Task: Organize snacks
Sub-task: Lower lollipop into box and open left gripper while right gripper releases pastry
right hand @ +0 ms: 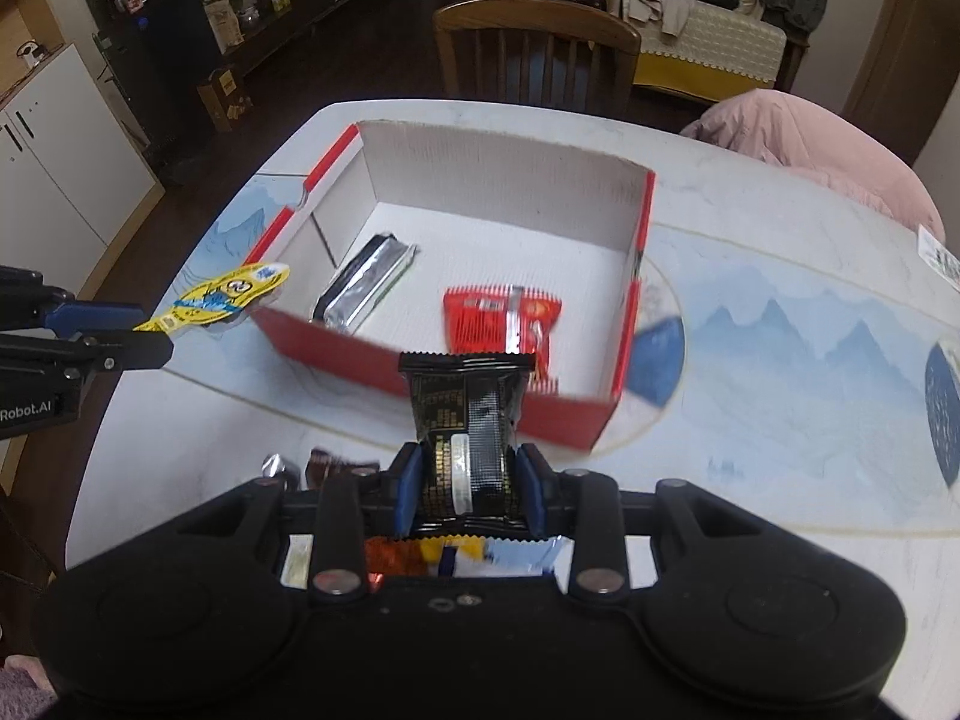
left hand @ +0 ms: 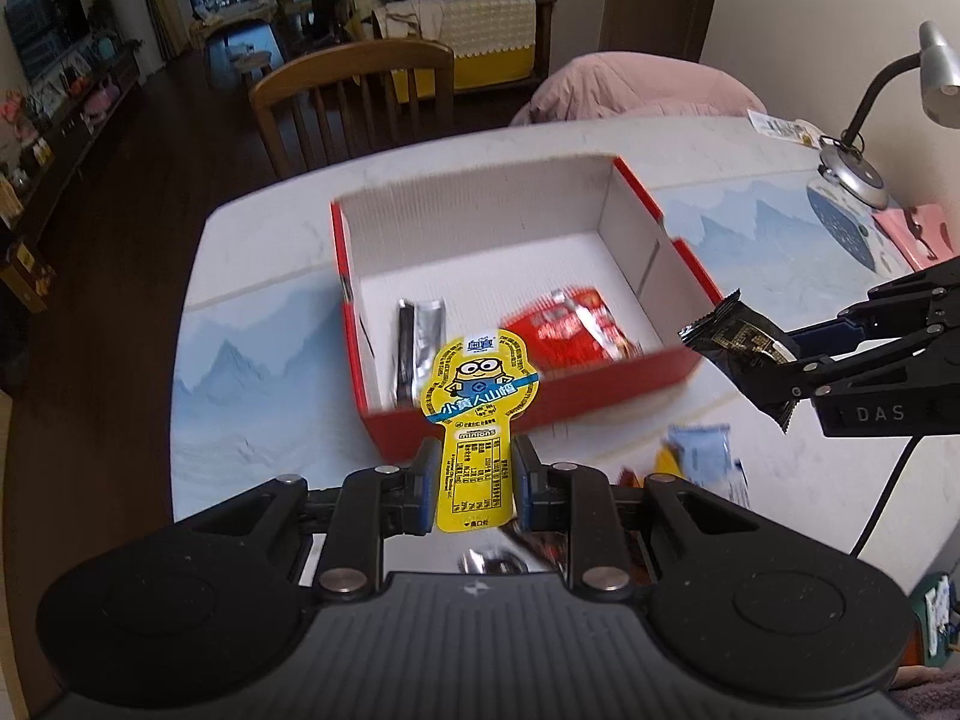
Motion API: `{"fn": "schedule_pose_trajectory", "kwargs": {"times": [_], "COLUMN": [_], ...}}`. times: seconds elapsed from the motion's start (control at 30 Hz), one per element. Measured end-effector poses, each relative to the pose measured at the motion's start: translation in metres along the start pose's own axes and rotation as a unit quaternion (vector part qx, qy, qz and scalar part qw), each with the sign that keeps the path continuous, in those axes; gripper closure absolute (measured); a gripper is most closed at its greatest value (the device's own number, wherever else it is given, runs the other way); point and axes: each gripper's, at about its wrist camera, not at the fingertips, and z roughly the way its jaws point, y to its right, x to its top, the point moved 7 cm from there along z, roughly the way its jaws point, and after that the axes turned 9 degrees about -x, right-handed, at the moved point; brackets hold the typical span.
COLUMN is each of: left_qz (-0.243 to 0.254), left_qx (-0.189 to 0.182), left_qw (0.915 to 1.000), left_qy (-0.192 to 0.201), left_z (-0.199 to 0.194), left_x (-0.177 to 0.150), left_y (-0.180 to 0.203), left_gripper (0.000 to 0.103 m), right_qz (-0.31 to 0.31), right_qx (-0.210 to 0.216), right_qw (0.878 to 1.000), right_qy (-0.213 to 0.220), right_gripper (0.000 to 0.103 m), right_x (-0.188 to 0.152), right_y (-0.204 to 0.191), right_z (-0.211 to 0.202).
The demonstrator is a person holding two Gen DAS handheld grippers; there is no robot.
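2 sets of jaws clamp snacks: left gripper [left hand: 472, 476] a yellow packet [left hand: 478, 420], right gripper [right hand: 470, 479] a black packet [right hand: 469, 426].

Box [right hand: 354, 354]: red outside, white ribbed inside. Cartoon-character packet [left hand: 477, 414]: yellow with a blue band and black print. Packet in the right fingers [right hand: 471, 420]: black with gold pattern. Inside the box, one silver-and-black packet [right hand: 366, 288] and one red packet [right hand: 498, 318] with a silver strip. Counter [right hand: 780, 360]: white with pale blue mountain pattern.
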Motion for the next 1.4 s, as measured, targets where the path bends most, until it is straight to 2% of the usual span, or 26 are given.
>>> {"fn": "schedule_pose_trajectory", "kwargs": {"times": [0.27, 0.57, 0.6, 0.67, 0.7, 1.07, 1.4], "left_qz": [0.004, 0.001, 0.001, -0.001, -0.003, -0.029, -0.042], "left_qx": [0.017, 0.032, 0.033, 0.036, 0.037, 0.041, 0.044], "left_qw": [0.9998, 0.9991, 0.9990, 0.9987, 0.9985, 0.9941, 0.9919], "left_qy": [-0.003, -0.028, -0.030, -0.036, -0.040, -0.095, -0.112], "left_z": [0.029, 0.077, 0.082, 0.093, 0.099, 0.145, 0.153], "left_x": [0.038, 0.060, 0.061, 0.065, 0.066, 0.048, 0.034], "left_y": [-0.009, -0.021, -0.022, -0.026, -0.028, -0.047, -0.051], "left_gripper": [0.080, 0.080, 0.081, 0.089, 0.089, 0.089, 0.089], "right_qz": [-0.022, -0.036, -0.037, -0.038, -0.039, -0.042, -0.037], "right_qx": [-0.007, -0.015, -0.016, -0.017, -0.020, -0.015, -0.007], "right_qw": [1.000, 0.999, 0.999, 0.999, 0.999, 0.997, 0.996], "right_qy": [-0.009, -0.017, -0.020, -0.025, -0.027, -0.068, -0.080], "right_gripper": [0.069, 0.069, 0.069, 0.069, 0.069, 0.069, 0.069], "right_x": [0.040, 0.070, 0.072, 0.076, 0.078, 0.077, 0.075], "right_y": [0.007, 0.014, 0.014, 0.016, 0.016, 0.008, 0.006], "right_z": [0.030, 0.071, 0.077, 0.089, 0.094, 0.150, 0.162]}}
